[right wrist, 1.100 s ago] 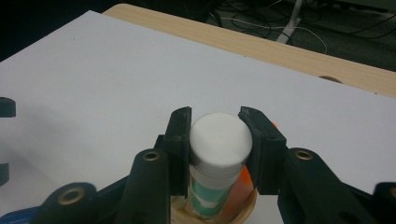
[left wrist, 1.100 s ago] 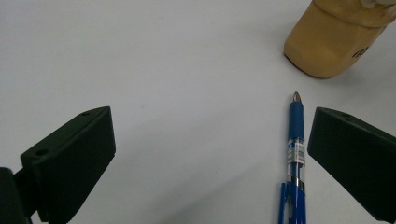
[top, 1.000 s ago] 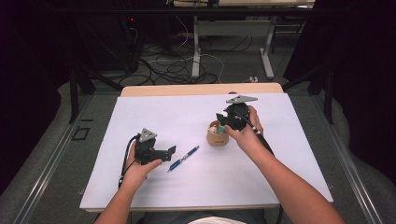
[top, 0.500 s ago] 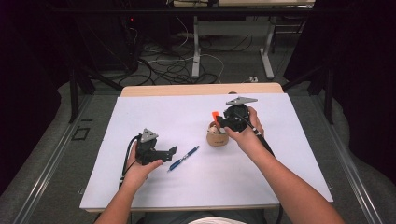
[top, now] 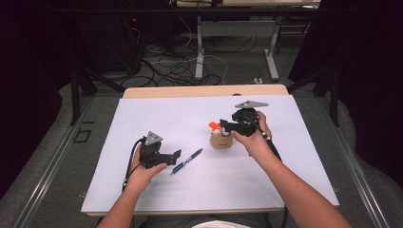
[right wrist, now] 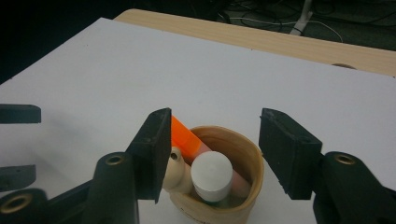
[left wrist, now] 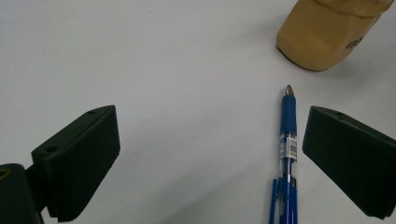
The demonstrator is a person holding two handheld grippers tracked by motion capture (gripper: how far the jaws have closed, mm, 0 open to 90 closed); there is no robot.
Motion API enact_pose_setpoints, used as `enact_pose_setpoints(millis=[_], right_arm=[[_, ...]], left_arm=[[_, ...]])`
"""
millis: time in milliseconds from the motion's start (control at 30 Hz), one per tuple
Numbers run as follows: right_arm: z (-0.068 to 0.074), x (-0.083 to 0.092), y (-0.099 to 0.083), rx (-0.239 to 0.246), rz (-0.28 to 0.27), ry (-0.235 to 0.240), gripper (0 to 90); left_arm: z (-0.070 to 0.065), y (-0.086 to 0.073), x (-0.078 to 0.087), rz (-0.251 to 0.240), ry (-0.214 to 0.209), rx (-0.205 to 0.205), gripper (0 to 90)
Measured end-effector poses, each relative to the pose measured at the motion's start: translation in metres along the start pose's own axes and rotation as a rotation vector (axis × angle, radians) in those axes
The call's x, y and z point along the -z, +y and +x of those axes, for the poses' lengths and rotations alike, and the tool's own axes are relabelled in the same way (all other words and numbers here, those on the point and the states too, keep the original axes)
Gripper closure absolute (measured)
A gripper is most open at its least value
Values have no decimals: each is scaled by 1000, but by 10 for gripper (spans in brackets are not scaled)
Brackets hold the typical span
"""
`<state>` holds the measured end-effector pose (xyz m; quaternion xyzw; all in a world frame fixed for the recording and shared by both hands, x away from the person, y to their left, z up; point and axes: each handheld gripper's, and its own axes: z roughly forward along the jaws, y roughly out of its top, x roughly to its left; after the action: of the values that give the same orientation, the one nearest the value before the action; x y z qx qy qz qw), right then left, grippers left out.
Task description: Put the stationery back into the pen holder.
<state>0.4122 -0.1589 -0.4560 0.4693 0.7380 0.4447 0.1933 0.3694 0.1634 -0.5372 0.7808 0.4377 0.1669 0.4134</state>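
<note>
Small round tan wooden cup [top: 221, 141] sits mid-sheet on the white paper-covered table [top: 142, 118], holding an orange marker [right wrist: 184, 138], a white-capped tube [right wrist: 212, 175] & a pale wooden peg [right wrist: 176, 170]. Right gripper [right wrist: 212, 149] hangs just over the cup, jaws have just been opening, now spread either side of the contents, pads not pressing anything. Blue ballpoint pen [top: 187, 160] lies just left of the cup, tip toward it. Left gripper [left wrist: 210, 158] further left of the cup, jaws wide apart, pen lying by one pad, ungripped.
</note>
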Motion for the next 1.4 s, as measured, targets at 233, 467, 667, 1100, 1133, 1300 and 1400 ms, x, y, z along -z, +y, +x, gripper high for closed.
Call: enact_pose_setpoints(millis=[233,467,667,1100,1133,1300,1400], right_arm=[[-6,8,-7,-41,-32,17,350],[-11,16,-15,-71,-52,33,326],[-14,22,-23,-97,-69,43,311],[-17,31,-37,-122,-97,61,302],[-16,32,-38,-127,-98,62,302],[-17,32,-43,-132,-103,63,302],[-19,33,-46,-142,-100,65,300]], left_arm=[[-4,1,-2,12,-9,-24,90],[-9,3,-3,39,-17,-43,166],[-12,3,-3,69,-23,-63,230],[-27,6,-8,106,-62,-137,314],[-28,6,-8,113,-57,-149,315],[-33,6,-12,132,-55,-174,329],[-34,5,-15,143,-63,-175,368]])
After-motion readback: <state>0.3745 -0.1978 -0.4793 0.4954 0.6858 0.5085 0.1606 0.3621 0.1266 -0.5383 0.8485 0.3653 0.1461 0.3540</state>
